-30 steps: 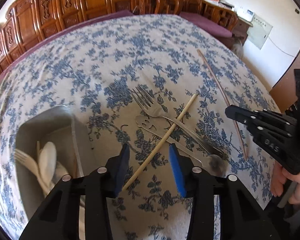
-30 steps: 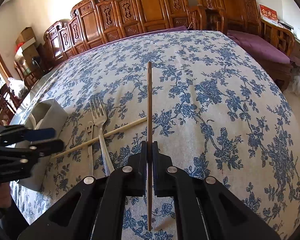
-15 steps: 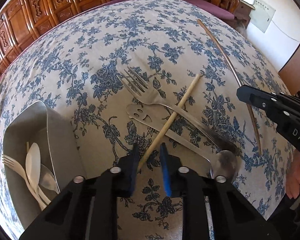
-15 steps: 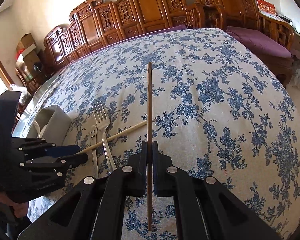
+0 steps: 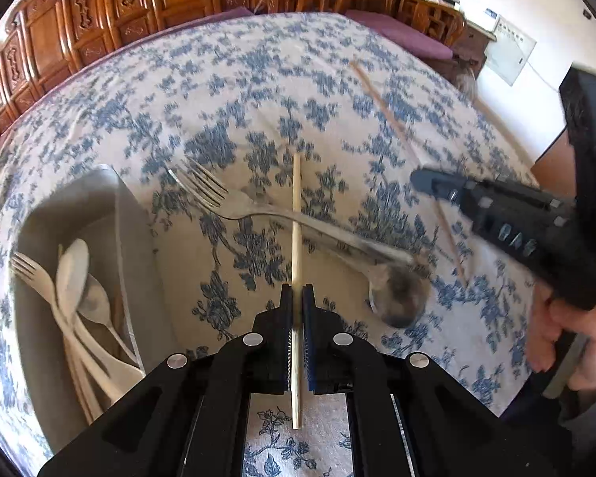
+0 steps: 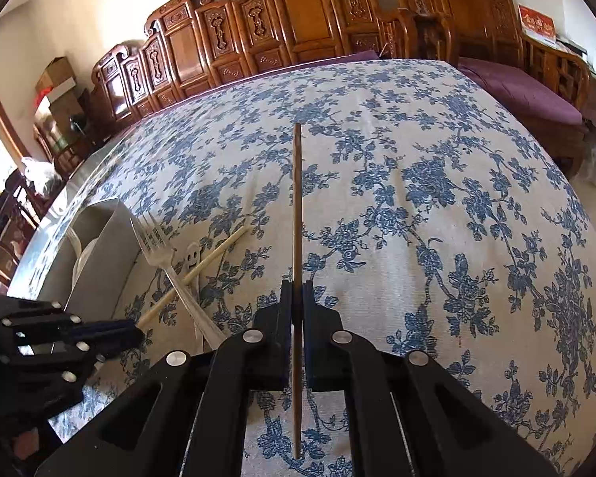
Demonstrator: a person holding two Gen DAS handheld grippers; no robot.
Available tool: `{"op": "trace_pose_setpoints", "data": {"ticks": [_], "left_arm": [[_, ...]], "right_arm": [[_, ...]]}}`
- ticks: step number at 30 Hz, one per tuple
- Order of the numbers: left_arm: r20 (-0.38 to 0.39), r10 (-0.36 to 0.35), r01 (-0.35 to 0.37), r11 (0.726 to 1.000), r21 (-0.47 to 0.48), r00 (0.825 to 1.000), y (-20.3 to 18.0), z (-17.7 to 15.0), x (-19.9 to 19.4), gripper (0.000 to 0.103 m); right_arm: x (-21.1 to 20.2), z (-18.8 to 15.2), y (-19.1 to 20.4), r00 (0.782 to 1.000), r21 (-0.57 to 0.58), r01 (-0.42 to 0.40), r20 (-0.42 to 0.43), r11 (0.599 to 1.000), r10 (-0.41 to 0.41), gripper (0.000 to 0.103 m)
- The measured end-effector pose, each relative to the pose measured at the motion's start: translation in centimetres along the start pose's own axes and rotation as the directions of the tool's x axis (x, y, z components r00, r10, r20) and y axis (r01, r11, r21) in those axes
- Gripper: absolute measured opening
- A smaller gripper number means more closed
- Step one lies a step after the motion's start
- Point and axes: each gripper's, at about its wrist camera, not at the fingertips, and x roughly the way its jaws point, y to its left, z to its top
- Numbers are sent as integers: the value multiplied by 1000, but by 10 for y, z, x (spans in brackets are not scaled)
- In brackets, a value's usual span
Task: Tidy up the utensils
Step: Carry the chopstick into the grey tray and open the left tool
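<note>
My left gripper (image 5: 297, 294) is shut on a pale bamboo chopstick (image 5: 296, 214), which points straight ahead above a steel fork (image 5: 234, 202) and a steel spoon (image 5: 397, 298) on the tablecloth. My right gripper (image 6: 297, 290) is shut on a dark brown chopstick (image 6: 297, 198) held along its fingers over the table. The right gripper also shows in the left wrist view (image 5: 421, 179) at the right, with the dark chopstick (image 5: 381, 103). The left gripper shows in the right wrist view (image 6: 135, 330) at lower left, holding the pale chopstick (image 6: 206, 262).
A grey utensil tray (image 5: 99, 198) at the left holds pale forks and spoons (image 5: 73, 270). It shows in the right wrist view (image 6: 99, 246) too. A flat smiley-face utensil (image 6: 192, 256) lies by the fork (image 6: 159, 246). Carved wooden chairs (image 6: 298, 20) ring the table.
My left gripper closed on the pale chopstick and lifted it, so it now points straight ahead. The right gripper kept its hold on the dark chopstick and shifted only slightly.
</note>
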Motion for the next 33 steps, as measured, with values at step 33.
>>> {"op": "trace_pose_setpoints", "data": {"ticks": [33], "left_arm": [[216,148,-137,988,-66,965,39,-10,-113,4]], "right_arm": [[-13,3,48,997,-92,-64,35,994,68,6]]}}
